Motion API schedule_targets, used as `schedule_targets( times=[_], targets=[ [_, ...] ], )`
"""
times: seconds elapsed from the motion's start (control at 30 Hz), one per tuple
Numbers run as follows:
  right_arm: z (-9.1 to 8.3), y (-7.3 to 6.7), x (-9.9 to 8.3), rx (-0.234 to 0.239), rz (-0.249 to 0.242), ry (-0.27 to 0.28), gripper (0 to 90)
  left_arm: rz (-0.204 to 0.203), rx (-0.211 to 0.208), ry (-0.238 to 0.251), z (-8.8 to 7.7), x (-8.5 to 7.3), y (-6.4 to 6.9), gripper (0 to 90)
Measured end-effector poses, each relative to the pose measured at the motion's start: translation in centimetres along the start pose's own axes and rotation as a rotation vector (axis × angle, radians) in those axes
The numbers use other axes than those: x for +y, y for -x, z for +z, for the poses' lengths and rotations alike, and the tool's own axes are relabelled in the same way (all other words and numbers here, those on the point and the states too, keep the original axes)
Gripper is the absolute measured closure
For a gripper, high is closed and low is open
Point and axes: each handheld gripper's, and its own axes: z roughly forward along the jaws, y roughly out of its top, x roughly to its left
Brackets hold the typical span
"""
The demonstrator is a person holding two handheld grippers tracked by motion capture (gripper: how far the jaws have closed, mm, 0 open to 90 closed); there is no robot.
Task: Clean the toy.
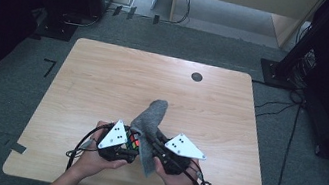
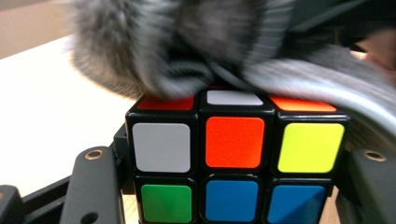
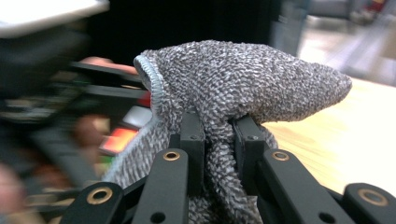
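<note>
My left gripper (image 1: 129, 143) is shut on a colour-sticker puzzle cube (image 2: 233, 158), its black jaws pressing on the cube's two sides. In the high view the cube (image 1: 133, 142) peeks out between the two grippers near the table's front edge. My right gripper (image 3: 219, 133) is shut on a grey terry cloth (image 3: 243, 84), bunched between its jaws. That cloth (image 1: 150, 120) drapes over the top of the cube and sticks up and away from the hands. In the left gripper view the cloth (image 2: 187, 42) lies blurred across the cube's top face.
The wooden table (image 1: 104, 77) has a round dark cable hole (image 1: 197, 76) at its far right. Tape marks sit at the front corners. Grey carpet surrounds the table, with dark stands at both sides and a wooden panel at the back.
</note>
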Motion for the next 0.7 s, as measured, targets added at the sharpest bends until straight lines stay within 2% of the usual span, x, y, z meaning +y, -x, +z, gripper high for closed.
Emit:
schedule_targets(
  times=[0.07,0.17,0.23,0.27,0.37,0.43,0.5,0.57,0.63,0.7],
  targets=[
    [0.1,-0.9,0.2,0.048,-0.024,0.008,78.2,0.016,-0.006,-0.007,0.2,0.0,0.3,34.1],
    [0.2,-0.5,0.3,0.055,-0.006,-0.002,78.2,0.013,-0.018,0.006,0.1,0.0,0.3,34.2],
    [0.2,0.6,0.1,0.006,0.011,-0.01,78.2,0.0,-0.016,0.017,-0.2,0.0,0.0,34.2],
    [0.1,1.6,-0.1,-0.034,0.023,-0.021,78.0,-0.007,-0.013,0.023,-0.4,0.0,-0.3,34.2],
    [-0.1,4.3,-1.0,-0.08,0.08,-0.039,74.6,-0.063,0.014,0.044,-1.1,-0.1,-1.8,34.1],
    [0.1,5.5,-1.6,-0.081,0.085,-0.051,69.4,-0.114,0.03,0.045,-1.5,-0.4,-3.0,34.1],
    [0.6,6.3,-1.9,-0.064,0.093,-0.076,63.4,-0.152,0.042,0.048,-1.9,-0.7,-3.8,34.1],
    [1.3,7.1,-2.4,-0.026,0.15,-0.138,62.1,-0.179,0.046,0.06,-2.2,-0.8,-4.4,34.1],
    [1.7,7.4,-3.0,-0.053,0.133,-0.198,62.2,-0.192,0.042,0.074,-2.4,-0.8,-4.6,34.1],
    [1.9,7.7,-3.4,-0.055,0.137,-0.211,58.7,-0.206,0.035,0.087,-2.6,-0.8,-4.8,34.0]
  ],
)
